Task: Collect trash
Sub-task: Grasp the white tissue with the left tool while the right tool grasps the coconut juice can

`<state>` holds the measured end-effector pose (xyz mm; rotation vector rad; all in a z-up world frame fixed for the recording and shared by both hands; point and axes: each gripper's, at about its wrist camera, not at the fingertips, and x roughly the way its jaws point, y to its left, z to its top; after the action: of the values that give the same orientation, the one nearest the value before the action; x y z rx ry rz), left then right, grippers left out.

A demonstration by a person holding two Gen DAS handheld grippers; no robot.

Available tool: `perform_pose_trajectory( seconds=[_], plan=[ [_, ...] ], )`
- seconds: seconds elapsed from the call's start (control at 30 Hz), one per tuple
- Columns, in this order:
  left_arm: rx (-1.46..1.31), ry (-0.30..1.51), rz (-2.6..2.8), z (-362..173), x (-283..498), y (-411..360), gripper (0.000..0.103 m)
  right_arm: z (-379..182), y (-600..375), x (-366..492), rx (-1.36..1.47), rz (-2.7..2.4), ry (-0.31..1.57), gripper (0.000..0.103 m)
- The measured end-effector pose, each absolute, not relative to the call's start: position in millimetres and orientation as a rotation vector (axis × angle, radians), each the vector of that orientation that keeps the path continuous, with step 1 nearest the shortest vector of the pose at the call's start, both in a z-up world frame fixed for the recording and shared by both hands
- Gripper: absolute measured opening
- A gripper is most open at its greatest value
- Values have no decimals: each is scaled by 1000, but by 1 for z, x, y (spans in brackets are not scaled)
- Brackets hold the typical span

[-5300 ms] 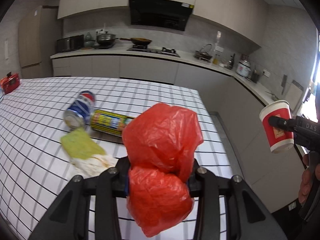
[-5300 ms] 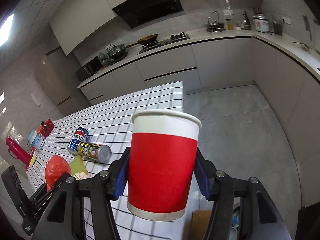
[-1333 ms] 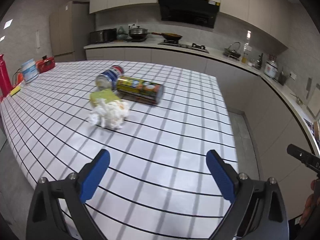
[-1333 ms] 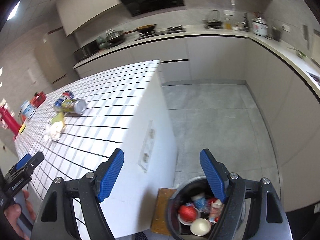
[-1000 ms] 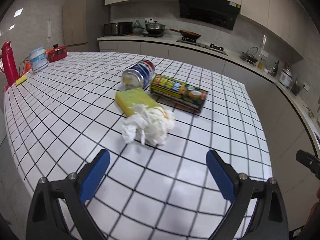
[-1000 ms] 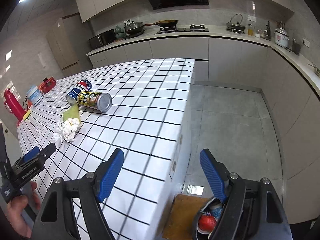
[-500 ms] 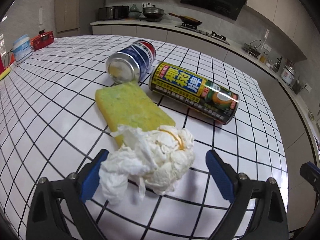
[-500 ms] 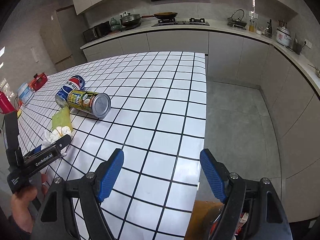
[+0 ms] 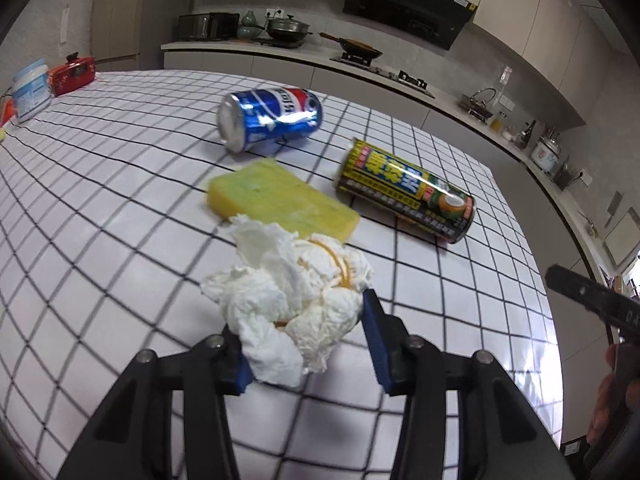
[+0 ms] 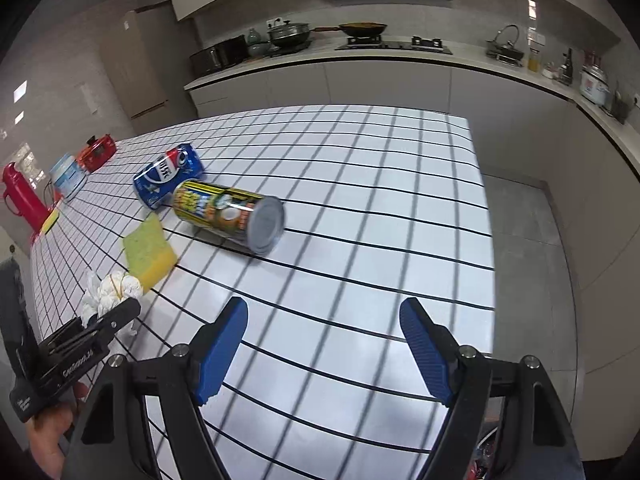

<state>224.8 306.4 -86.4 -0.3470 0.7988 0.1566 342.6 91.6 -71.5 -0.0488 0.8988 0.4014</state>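
Observation:
My left gripper (image 9: 306,344) is shut on a crumpled white tissue (image 9: 296,292) on the checked tabletop (image 9: 100,200); its blue pads press both sides. Behind the tissue lie a yellow-green sponge (image 9: 280,198), a blue Pepsi can (image 9: 270,118) on its side and a yellow drink can (image 9: 404,190) on its side. My right gripper (image 10: 324,348) is open and empty above the table's near part. In the right wrist view the yellow can (image 10: 228,214), Pepsi can (image 10: 168,174), sponge (image 10: 148,252), tissue (image 10: 110,292) and left gripper (image 10: 116,316) show at left.
A red kettle (image 10: 20,196), a white tub (image 10: 68,172) and a red box (image 10: 96,150) stand at the table's far left. The table's right edge (image 10: 480,200) drops to the grey floor. Kitchen counters with a stove run along the back wall.
My left gripper has closed from wide open onto the tissue. My right gripper has swung from over the bin to over the table and stays open.

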Motion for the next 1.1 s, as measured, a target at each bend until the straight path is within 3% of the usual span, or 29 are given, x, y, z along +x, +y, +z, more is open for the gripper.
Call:
perform_pose_trajectory(
  seconds=[0.43,0.9,1.0,1.07,1.1],
  plan=[
    [-340,817,240,-90,230,372,48,-72,190,389,-244,546,880,81],
    [-313,836,191,-96,265,395,48,-111,246,442,-376,554,929,84],
    [-318,840,192,-99,266,396,48,-114,245,445,-260,539,1006,75],
    [-321,840,187,-99,267,395,48,-116,251,442,-226,548,1032,62],
    [-320,841,185,-98,268,395,48,-116,256,439,-234,540,1028,62]
  ],
)
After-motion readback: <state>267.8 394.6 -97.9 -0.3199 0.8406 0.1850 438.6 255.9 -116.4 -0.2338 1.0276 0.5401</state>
